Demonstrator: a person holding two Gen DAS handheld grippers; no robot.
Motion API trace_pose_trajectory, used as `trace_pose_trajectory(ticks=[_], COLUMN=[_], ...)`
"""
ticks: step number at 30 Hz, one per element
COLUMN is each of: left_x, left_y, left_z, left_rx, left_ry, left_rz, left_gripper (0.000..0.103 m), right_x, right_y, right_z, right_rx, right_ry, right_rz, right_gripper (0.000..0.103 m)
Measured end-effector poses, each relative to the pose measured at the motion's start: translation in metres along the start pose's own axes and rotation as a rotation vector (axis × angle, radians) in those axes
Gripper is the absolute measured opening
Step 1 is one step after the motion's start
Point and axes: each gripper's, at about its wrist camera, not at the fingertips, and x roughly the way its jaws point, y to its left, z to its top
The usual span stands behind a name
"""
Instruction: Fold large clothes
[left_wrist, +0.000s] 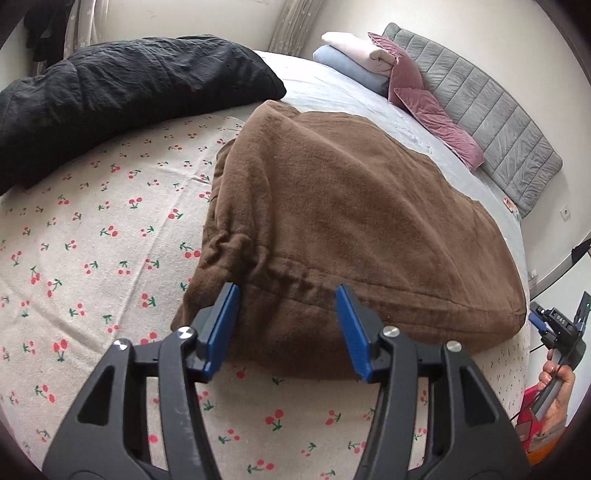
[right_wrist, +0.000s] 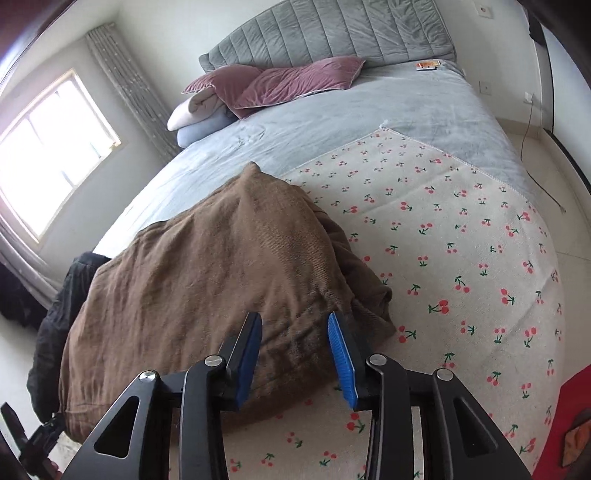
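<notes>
Jaws on both tools are spread wide with nothing between them, so you're clearly lining up and not gripping yet. Your left gripper (left_wrist: 286, 328) hovers over the near gathered hem of the brown garment (left_wrist: 343, 221), blue pads either side of the bunched drawstring-looking seam, and your right gripper (right_wrist: 295, 354) sits the same way over its own end of that hem, close to the floppy corner that spills onto the cherry-print sheet (right_wrist: 461, 258). That pairing makes sense to me: two grabs along one edge let you lift it evenly and carry it over for another fold. The garment already looks folded into a thick slab, lying across the cherry-print sheet with its far end reaching the grey blanket (right_wrist: 332, 122), so I'd guess you're midway. Can't tell if the pads touch the cloth or just hang above it. Further out, a black garment (left_wrist: 122, 96) is heaped beside it, probably waiting its turn, and the mauve pillows (right_wrist: 288, 81) plus folded bedding (left_wrist: 354, 55) are parked up by the grey headboard (right_wrist: 325, 33), well out of your working area.
</notes>
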Motion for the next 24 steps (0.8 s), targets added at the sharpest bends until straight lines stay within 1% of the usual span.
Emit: trace_pose_trajectory(ticks=[1,3,4,5,7,8,10,12,13,17,19,21,24], left_x=[-0.006,-0.027,-0.038,-0.048,-0.065,-0.072,-0.079,-0.08,-0.079,-0.074,-0.067,-0.062,-0.056], left_y=[-0.007,-0.024,-0.031,-0.037,-0.05,-0.058,-0.073,-0.088,-0.095,-0.115,-0.12,-0.12,-0.12], left_z=[0.001,0.001,-0.001,-0.003,-0.008,-0.012,-0.024,-0.038,-0.047,-0.071,-0.08,-0.086,-0.094], left_rx=[0.024,0.078,0.088,0.092,0.109,0.123,0.154,0.192,0.206,0.215,0.211,0.186,0.158], left_ry=[0.009,0.001,-0.006,-0.012,-0.003,0.008,0.048,0.099,0.108,0.101,0.102,0.101,0.095], left_rz=[0.019,0.045,0.06,0.071,0.087,0.092,0.133,0.174,0.183,0.214,0.221,0.236,0.251], left_gripper=[0.068,0.075,0.083,0.091,0.099,0.102,0.102,0.102,0.102,0.102,0.102,0.102,0.102], right_x=[-0.01,-0.035,-0.049,-0.061,-0.082,-0.09,-0.101,-0.106,-0.107,-0.102,-0.097,-0.092,-0.081], right_y=[0.01,0.033,0.046,0.057,0.078,0.087,0.103,0.118,0.126,0.144,0.152,0.156,0.158], right_z=[0.0,-0.003,-0.007,-0.012,-0.026,-0.035,-0.056,-0.079,-0.091,-0.124,-0.134,-0.141,-0.15], right_rx=[-0.021,-0.093,-0.133,-0.168,-0.231,-0.255,-0.294,-0.359,-0.393,-0.462,-0.484,-0.492,-0.505], right_ry=[-0.009,-0.034,-0.05,-0.063,-0.059,-0.05,-0.015,0.023,0.028,0.047,0.045,0.043,0.067], right_rz=[0.01,0.004,0.0,0.005,0.003,-0.007,-0.038,-0.069,-0.08,-0.075,-0.075,-0.077,-0.084], right_gripper=[0.05,0.075,0.081,0.083,0.09,0.091,0.096,0.098,0.098,0.098,0.098,0.098,0.098])
